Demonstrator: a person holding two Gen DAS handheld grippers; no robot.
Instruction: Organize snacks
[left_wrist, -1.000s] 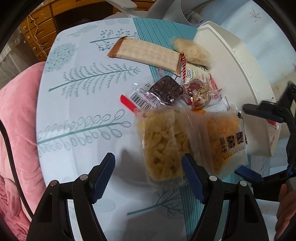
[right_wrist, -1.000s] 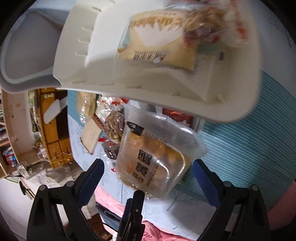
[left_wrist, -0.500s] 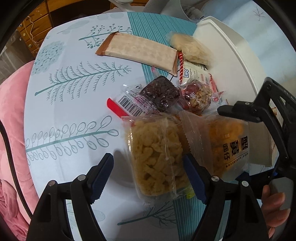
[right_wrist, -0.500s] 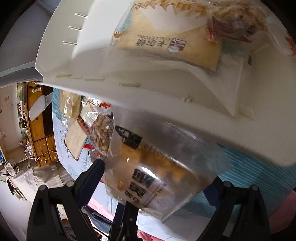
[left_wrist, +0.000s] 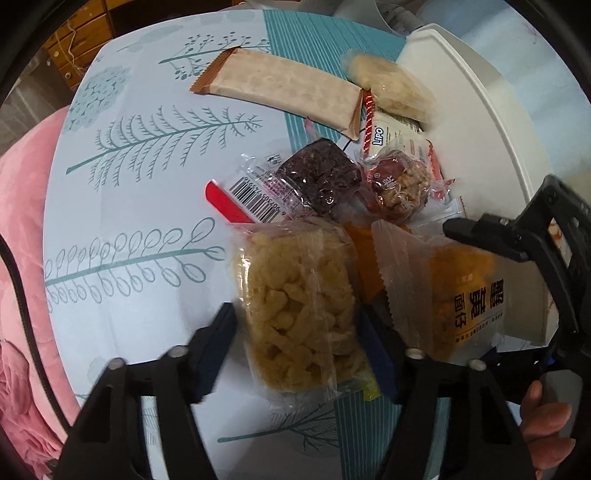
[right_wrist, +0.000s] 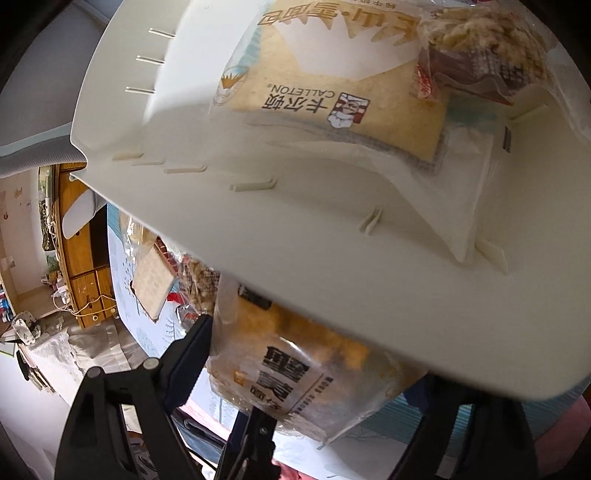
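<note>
My left gripper (left_wrist: 299, 332) has its fingers against both sides of a clear pack of yellow fried snacks (left_wrist: 299, 306) lying on the table. My right gripper (right_wrist: 317, 354) grips an orange-yellow snack bag with black characters (right_wrist: 295, 373); it also shows in the left wrist view (left_wrist: 458, 291), right of the yellow pack. The white basket (right_wrist: 295, 229) fills the right wrist view; it holds a Calleton bread pack (right_wrist: 332, 74) and a nut snack (right_wrist: 487, 48). Its rim hides my right gripper's right finger.
On the patterned tablecloth (left_wrist: 129, 206) lie a long beige bar (left_wrist: 280, 88), a pale pack (left_wrist: 388, 85), a Lipo pack (left_wrist: 391, 133), a dark cake (left_wrist: 317, 177) and a red nut cake (left_wrist: 399, 184). A pink cushion (left_wrist: 22, 236) lies left.
My left gripper has moved forward and closed on the yellow pack. My right gripper has closed on the orange bag and moved closer to the basket.
</note>
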